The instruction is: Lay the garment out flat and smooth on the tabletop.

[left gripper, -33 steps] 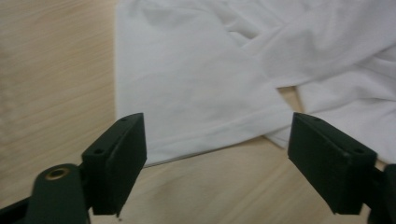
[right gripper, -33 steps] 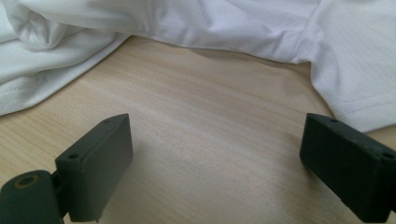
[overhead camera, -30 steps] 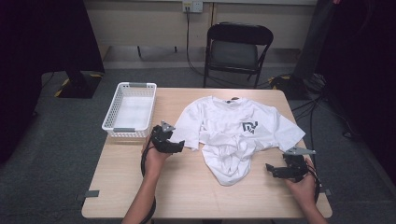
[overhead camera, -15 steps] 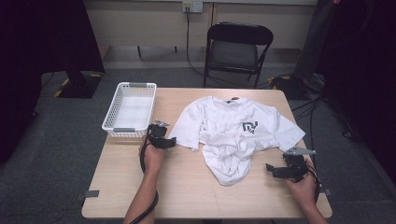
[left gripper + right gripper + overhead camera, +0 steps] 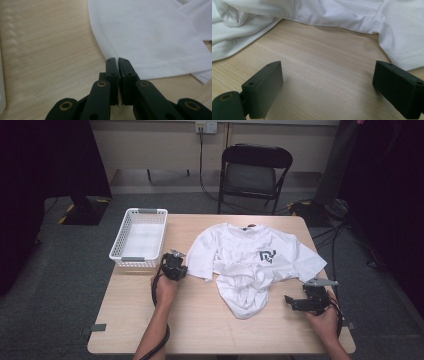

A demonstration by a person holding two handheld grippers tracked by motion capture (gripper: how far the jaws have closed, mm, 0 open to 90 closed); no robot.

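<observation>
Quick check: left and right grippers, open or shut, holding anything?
Left gripper: jaws just closed, pinching the sleeve hem of the white T-shirt.
Right gripper: open, holding nothing.

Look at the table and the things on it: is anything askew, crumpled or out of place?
The white T-shirt is not laid flat: its lower part is bunched into folds near the table's middle, while the sleeves spread out. The left gripper, jaws just closed, sits at a sleeve hem. The white basket stands squarely at the table's edge.

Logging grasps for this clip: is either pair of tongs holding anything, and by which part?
The left tongs have just closed at the hem corner of the white T-shirt's sleeve; a real pinch can't be confirmed. The right tongs are open, holding nothing.
</observation>
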